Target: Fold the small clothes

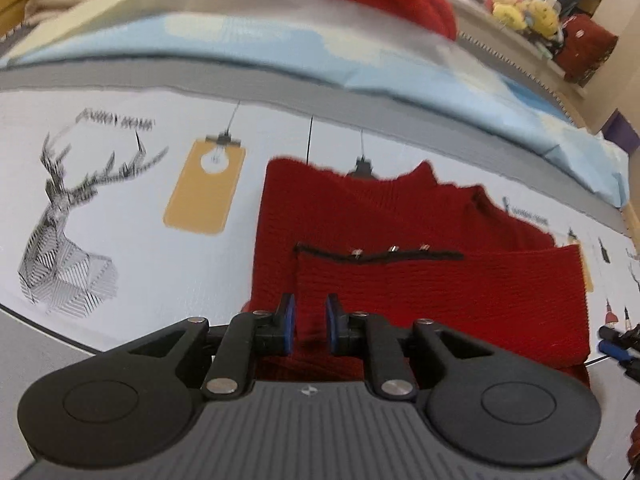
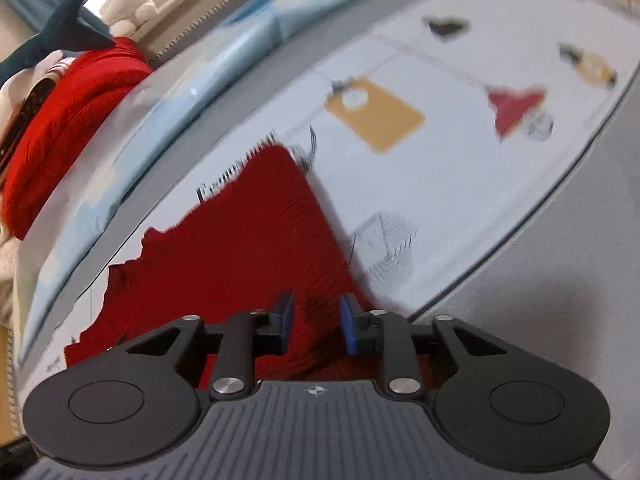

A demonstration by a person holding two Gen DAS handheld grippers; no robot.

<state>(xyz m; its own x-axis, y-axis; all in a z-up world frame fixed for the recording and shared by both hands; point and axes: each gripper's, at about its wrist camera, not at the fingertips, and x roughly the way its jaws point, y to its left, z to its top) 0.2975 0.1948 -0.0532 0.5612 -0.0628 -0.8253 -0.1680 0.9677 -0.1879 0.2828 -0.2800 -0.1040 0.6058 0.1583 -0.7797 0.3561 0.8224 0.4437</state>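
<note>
My L hand-held gripper (image 1: 311, 326) hangs over the red sweater's (image 1: 400, 240) near edge, jaws narrow w/ nothing pinched; R hand-held gripper (image 2: 316, 326) likewise, gap a bit wider. Sweater lies part-folded on the printed mat (image 1: 160, 240). Risk: pinch only the top layer & the fold drags askew. Both tilt steeply down.

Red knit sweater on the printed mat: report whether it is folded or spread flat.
Partly folded. On the red knit sweater, a sleeve lies doubled across the body; the collar still shows, and the bottom half is not folded up.
</note>
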